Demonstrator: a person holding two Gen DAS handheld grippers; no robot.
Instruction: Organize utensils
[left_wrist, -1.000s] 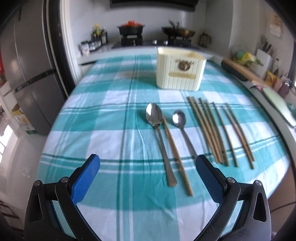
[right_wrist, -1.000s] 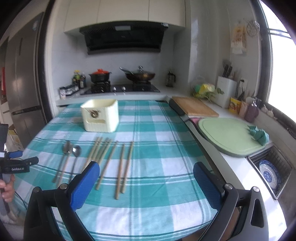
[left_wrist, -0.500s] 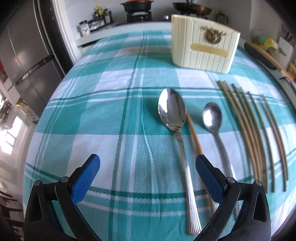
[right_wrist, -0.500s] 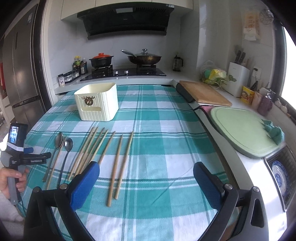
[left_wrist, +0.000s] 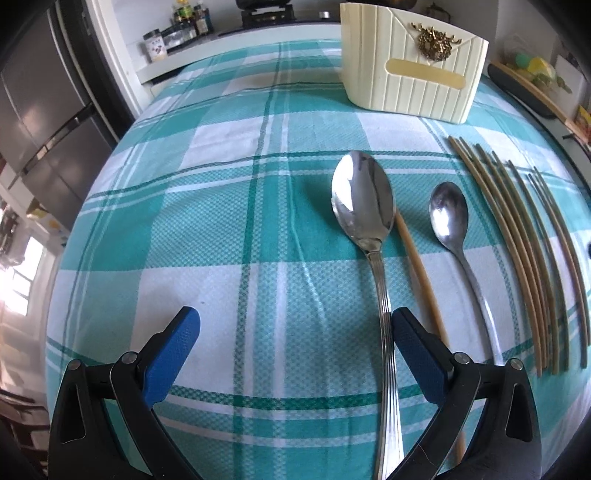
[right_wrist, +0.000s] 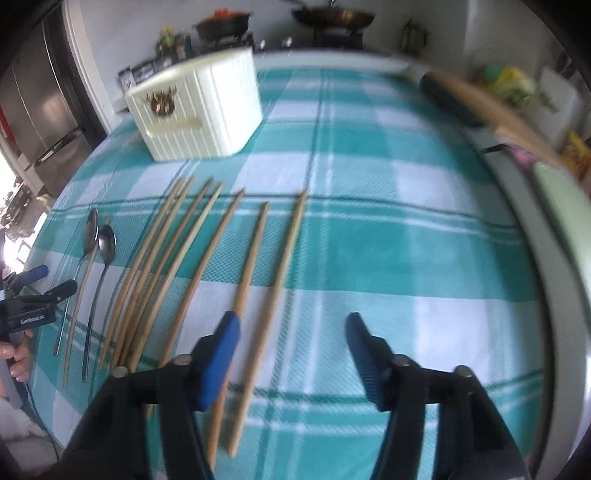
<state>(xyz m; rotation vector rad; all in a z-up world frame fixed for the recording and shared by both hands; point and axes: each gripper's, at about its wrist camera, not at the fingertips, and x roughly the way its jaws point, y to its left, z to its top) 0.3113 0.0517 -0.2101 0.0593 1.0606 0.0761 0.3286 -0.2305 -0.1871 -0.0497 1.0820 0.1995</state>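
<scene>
Left gripper (left_wrist: 293, 325) is held open over the table (left_wrist: 207, 236), large spoon (left_wrist: 364, 206) handle beside its right finger. Right gripper (right_wrist: 291, 328), fingers just narrowed yet unclamped, is positioned over two chopsticks (right_wrist: 273, 280); nothing gripped.

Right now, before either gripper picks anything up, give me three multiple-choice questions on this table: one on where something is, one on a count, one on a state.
1. Where does the cream holder stand?
A. Beyond the spoons, further up the cloth
B. Between the spoons
C. Lying on its side

2. How many spoons lie on the cloth?
A. One
B. Two
C. Four

3. How is the left gripper?
A. Shut on a spoon
B. Shut on a chopstick
C. Open

Answers: 1 A, the holder stands upright past the spoon bowls. 2 B, a large and a small one lie side by side. 3 C, its blue pads stand wide apart.
</scene>
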